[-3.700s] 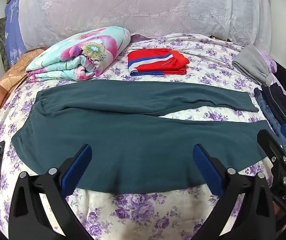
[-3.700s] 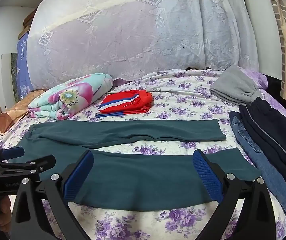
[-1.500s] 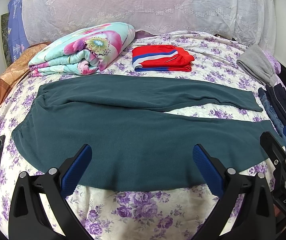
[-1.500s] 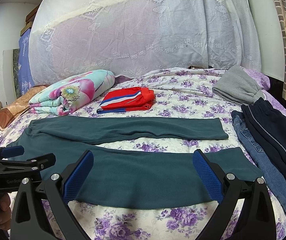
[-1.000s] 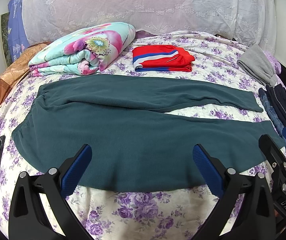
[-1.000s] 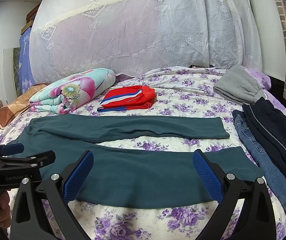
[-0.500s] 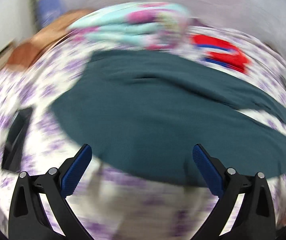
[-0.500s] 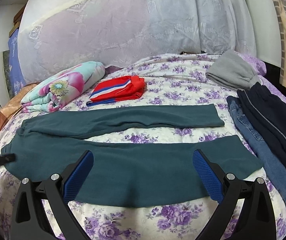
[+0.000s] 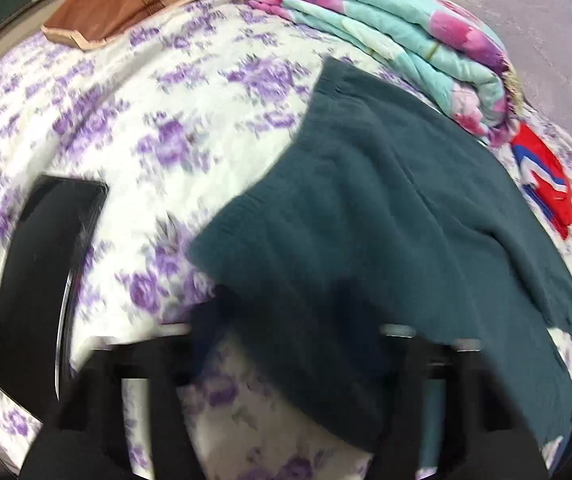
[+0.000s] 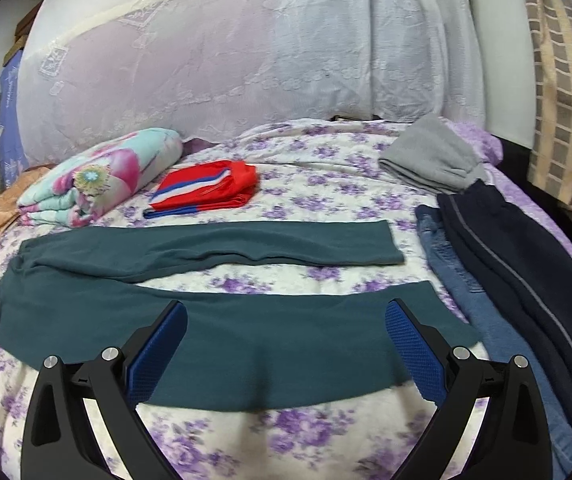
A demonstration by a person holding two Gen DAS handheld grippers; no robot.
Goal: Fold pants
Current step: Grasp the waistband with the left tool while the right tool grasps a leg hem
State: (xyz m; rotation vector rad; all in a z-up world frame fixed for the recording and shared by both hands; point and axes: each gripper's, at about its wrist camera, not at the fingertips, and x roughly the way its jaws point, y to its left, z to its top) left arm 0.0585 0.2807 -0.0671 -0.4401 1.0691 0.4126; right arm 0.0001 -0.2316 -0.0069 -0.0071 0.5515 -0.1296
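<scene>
Dark teal, soft knit pants [image 10: 222, 332] spread flat across the purple-flowered bedsheet [image 10: 326, 184], legs parted, waistband corner at the left. Left gripper [image 9: 286, 320] blurred over that corner, jaws just closing, cloth between them, grip on it impossible to tell. Right gripper [image 10: 286, 344] wide open above the near leg, holding nothing. Glossy black phone [image 9: 42, 280] beside the waistband; folded floral quilt [image 10: 102, 176] and red striped garment [image 10: 206, 190] beyond
</scene>
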